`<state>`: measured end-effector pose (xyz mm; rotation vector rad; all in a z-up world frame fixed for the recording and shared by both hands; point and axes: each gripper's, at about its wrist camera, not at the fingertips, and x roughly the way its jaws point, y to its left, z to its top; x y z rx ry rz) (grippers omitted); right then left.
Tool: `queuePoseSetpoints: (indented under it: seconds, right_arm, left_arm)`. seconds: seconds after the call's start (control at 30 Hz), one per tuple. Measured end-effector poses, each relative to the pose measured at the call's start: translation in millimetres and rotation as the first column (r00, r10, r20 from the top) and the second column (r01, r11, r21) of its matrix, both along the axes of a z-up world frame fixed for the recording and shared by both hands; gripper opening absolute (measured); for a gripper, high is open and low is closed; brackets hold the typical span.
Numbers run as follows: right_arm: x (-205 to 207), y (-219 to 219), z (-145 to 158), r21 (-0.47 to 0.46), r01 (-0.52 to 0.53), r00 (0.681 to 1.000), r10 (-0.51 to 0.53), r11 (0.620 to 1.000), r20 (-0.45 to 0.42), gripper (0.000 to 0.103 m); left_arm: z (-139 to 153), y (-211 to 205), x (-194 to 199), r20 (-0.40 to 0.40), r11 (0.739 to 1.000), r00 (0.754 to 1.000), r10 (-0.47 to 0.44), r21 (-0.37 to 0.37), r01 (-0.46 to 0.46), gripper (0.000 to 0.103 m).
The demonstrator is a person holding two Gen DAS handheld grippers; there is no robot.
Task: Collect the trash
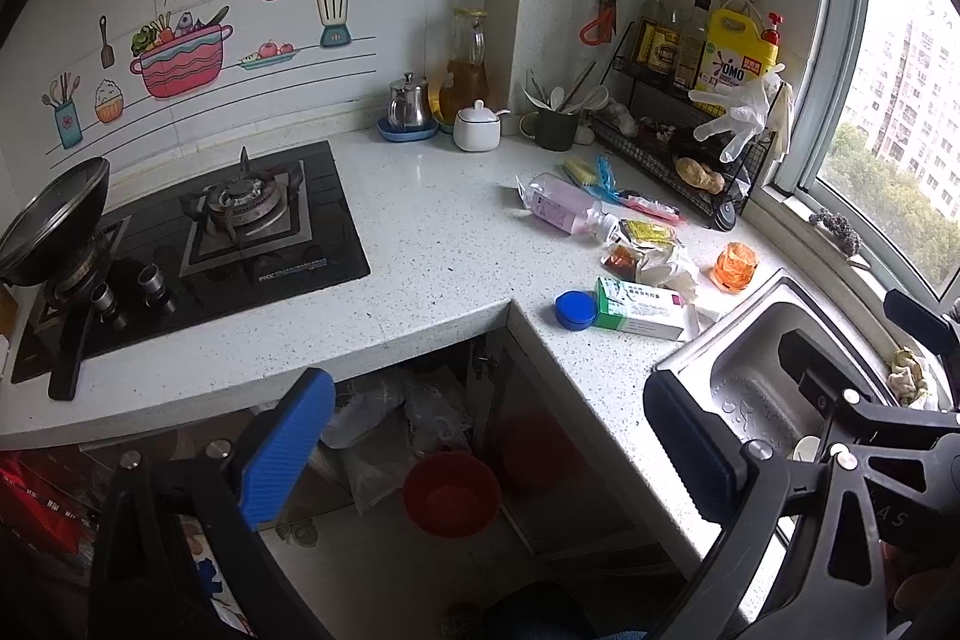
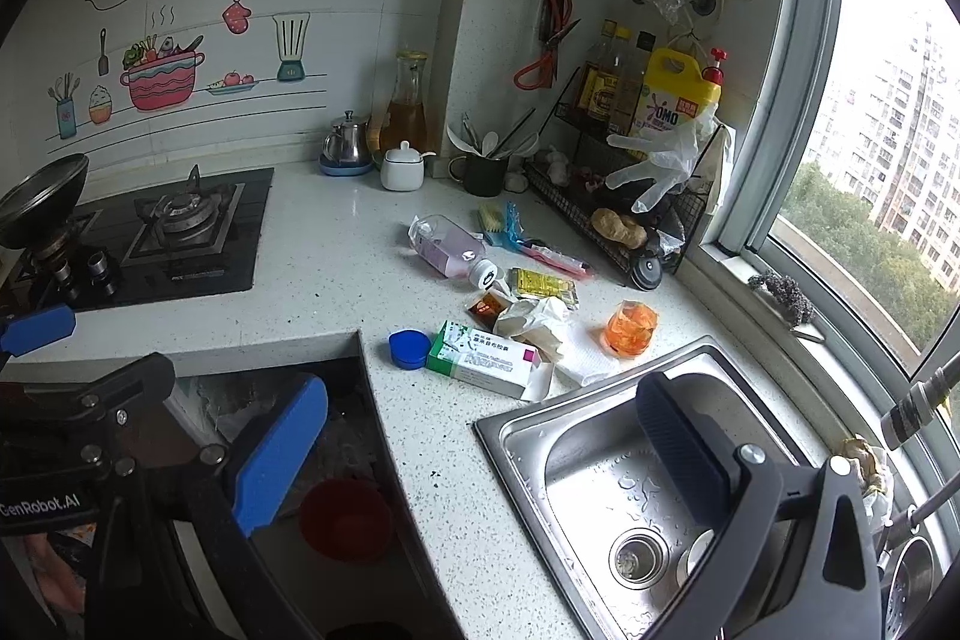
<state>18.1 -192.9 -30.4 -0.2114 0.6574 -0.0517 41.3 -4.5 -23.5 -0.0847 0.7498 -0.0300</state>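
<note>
Trash lies in a heap on the white counter (image 1: 432,244) beside the sink: a toppled pink bottle (image 1: 564,208) (image 2: 447,244), a yellow sachet (image 1: 648,232) (image 2: 543,283), crumpled white paper (image 1: 666,271) (image 2: 540,319), a green-and-white box (image 1: 639,316) (image 2: 486,358), a blue cap (image 1: 575,310) (image 2: 409,348) and an orange plastic cup (image 1: 735,265) (image 2: 630,328). On the floor below the counter corner stands a red bin (image 1: 451,493) (image 2: 345,520). My left gripper (image 1: 486,454) hangs open over the bin. Above the sink's near edge, my right gripper (image 2: 480,451) is open and empty.
A gas hob (image 1: 228,232) with a wok (image 1: 48,220) fills the left of the counter. A steel sink (image 2: 636,490) sits at right under the window. A wire rack (image 1: 672,142) of bottles, a mug of utensils (image 1: 555,124) and jars line the back wall.
</note>
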Motion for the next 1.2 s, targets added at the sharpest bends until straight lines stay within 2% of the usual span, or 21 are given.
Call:
queuePoseSetpoints:
  seconds: [0.17, 0.33, 0.67, 0.83, 1.0, 1.2]
  right_arm:
    - [27.6, -5.0, -13.9, 0.004, 0.018, 0.999, -0.018, 1.0, -0.037, 0.103]
    - [70.7, -10.8, -24.8, 0.004, 0.023, 0.997, -0.023, 1.0, -0.072, 0.103]
    - [201.3, -19.3, -35.8, -0.035, 0.011, 0.987, -0.017, 0.999, -0.161, 0.103]
    - [270.0, -8.9, -54.4, -0.068, -0.032, 0.975, 0.016, 0.997, -0.223, 0.103]
    - [327.6, 2.2, -87.2, -0.102, -0.095, 0.949, 0.06, 0.99, -0.309, 0.103]
    - [379.1, 7.3, -129.8, -0.11, -0.175, 0.891, 0.11, 0.978, -0.441, 0.103]
  left_arm:
    - [-11.9, -6.1, 32.7, -0.045, 0.999, 0.999, -0.01, 0.033, 0.011, 0.103]
    - [-23.5, -8.7, 84.6, -0.091, 0.996, 0.995, -0.046, 0.074, 0.053, 0.103]
    - [-43.5, 3.4, 232.3, -0.183, 0.99, 0.978, -0.101, 0.08, 0.117, 0.103]
    - [-62.4, 12.7, 301.5, -0.217, 0.984, 0.969, -0.12, 0.105, 0.145, 0.103]
    - [-92.2, 24.1, 358.7, -0.271, 0.98, 0.954, -0.125, 0.115, 0.161, 0.103]
    - [-126.5, 28.3, 404.1, -0.334, 0.978, 0.934, -0.129, 0.11, 0.174, 0.103]
